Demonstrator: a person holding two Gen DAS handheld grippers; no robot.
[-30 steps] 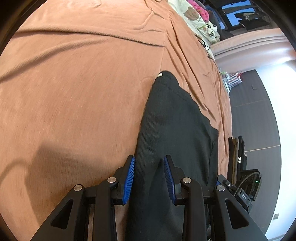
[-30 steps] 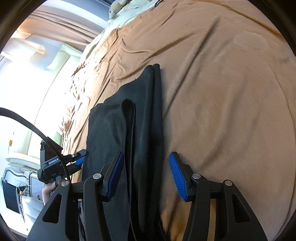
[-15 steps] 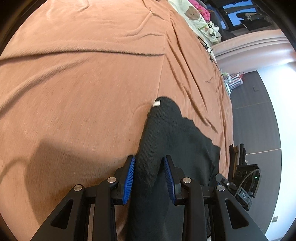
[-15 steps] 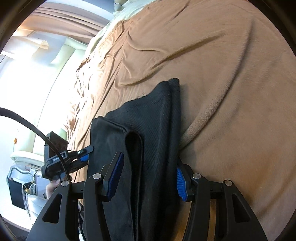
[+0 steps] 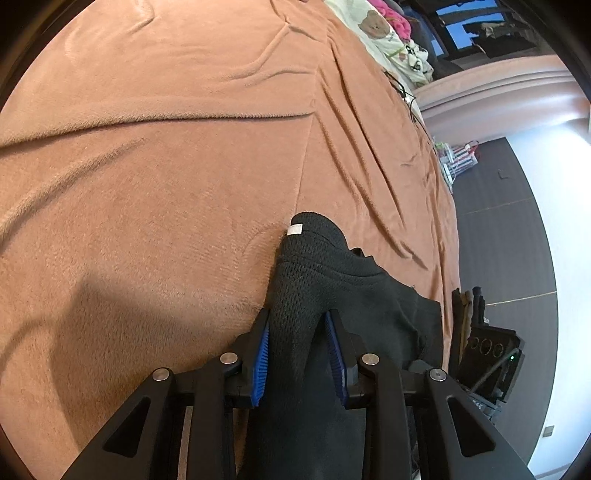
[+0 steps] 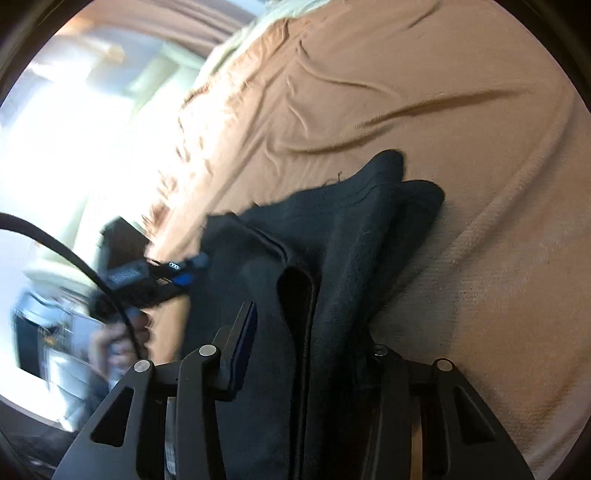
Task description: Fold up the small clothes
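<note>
Open blanket [image 5: 166, 155] ahead (creased)

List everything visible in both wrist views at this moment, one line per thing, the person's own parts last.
black garment: one, black knit, bunched on the blanket, running between both grippers' fingers
white tag: one, white, at the garment's far tip
blanket: one, orange-brown, wrinkled, covering the bed
printed cloth: one, pale with a bear print, far end of the bed
floor: dark grey, beside the bed
left gripper: black, blue pads, closing on the garment
right gripper: black, closing, garment between its fingers
hand: one, blurred, in the right wrist view
</note>
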